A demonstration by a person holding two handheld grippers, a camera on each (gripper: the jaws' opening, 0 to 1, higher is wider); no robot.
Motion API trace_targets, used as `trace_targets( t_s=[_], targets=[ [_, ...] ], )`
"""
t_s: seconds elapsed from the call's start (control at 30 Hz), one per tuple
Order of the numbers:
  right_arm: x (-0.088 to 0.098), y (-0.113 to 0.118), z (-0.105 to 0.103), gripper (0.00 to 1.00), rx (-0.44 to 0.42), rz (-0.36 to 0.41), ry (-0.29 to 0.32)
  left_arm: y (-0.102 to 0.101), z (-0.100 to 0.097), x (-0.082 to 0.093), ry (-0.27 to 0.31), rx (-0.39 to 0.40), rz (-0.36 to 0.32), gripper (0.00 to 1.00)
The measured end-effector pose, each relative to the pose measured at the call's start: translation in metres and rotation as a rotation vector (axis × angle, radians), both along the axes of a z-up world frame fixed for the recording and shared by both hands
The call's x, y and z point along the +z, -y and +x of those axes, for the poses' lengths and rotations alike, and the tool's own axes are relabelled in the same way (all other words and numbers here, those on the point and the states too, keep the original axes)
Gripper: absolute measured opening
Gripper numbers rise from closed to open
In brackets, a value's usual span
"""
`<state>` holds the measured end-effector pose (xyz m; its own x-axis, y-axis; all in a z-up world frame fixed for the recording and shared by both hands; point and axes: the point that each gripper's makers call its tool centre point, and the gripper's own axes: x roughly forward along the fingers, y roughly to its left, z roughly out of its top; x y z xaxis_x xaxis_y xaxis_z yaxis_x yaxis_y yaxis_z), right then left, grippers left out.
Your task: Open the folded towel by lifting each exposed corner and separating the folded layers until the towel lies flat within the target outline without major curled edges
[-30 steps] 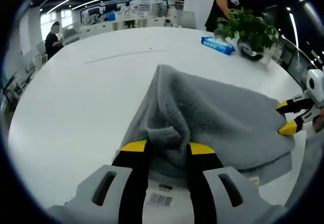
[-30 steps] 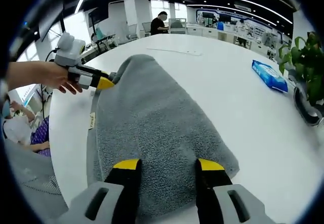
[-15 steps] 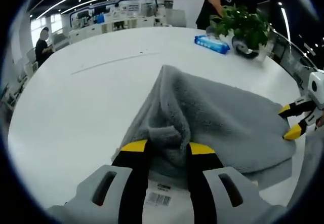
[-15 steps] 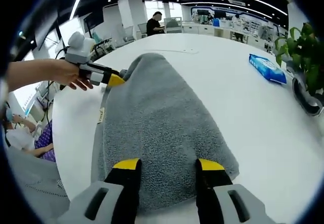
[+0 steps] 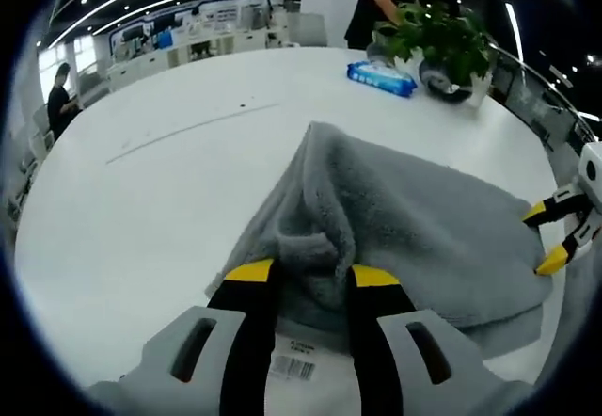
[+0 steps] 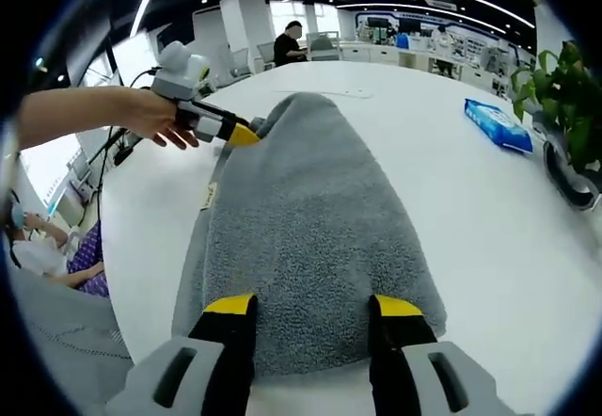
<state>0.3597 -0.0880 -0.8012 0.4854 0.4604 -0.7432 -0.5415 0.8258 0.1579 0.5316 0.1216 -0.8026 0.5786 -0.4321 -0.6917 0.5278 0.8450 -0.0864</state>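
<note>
Each gripper has black jaws tipped in yellow, set in a pale grey moulded body with slotted openings. The left gripper (image 5: pixel 303 275) carries a white barcode label; the right gripper (image 6: pixel 312 305) looks alike. The person's forearm is bare.

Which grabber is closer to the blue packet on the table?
Probably the right. The right gripper is at the towel edge facing the blue packet; the left gripper holds the towel's far corner.

No lettering reads clearly: a white sticker (image 5: pixel 294 364) with a barcode and a line of blurred print sits on the left gripper's body, and a small tag (image 6: pixel 213 196) at the towel's (image 6: pixel 310 237) edge is too small to make out.
</note>
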Motion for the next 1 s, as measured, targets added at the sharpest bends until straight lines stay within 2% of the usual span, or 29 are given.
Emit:
trace_targets(
  t_s=[0.13,0.4,0.47,0.63,0.73,0.83,1.0],
  targets=[
    [0.001,0.003,0.0,0.41,-0.05,0.047,0.004,0.004,0.006,0.0,-0.016,-0.037,0.007,0.28],
    [0.003,-0.006,-0.007,0.48,-0.018,0.074,-0.014,0.017,0.007,0.004,-0.019,-0.085,0.011,0.28],
    [0.003,-0.005,-0.008,0.46,-0.018,0.086,-0.02,0.019,0.007,0.005,-0.018,-0.095,0.013,0.28],
    [0.007,-0.01,-0.019,0.41,-0.046,0.193,-0.075,0.024,0.011,0.006,-0.029,-0.134,0.02,0.28],
    [0.006,-0.014,-0.025,0.42,-0.008,0.168,-0.045,0.029,0.014,0.006,-0.034,-0.159,0.027,0.28],
    [0.007,-0.021,-0.028,0.45,-0.008,0.167,-0.048,0.034,0.02,0.006,-0.042,-0.188,0.04,0.28],
    [0.006,-0.026,-0.033,0.44,0.013,0.16,-0.049,0.042,0.029,0.005,-0.05,-0.222,0.051,0.28]
  ],
)
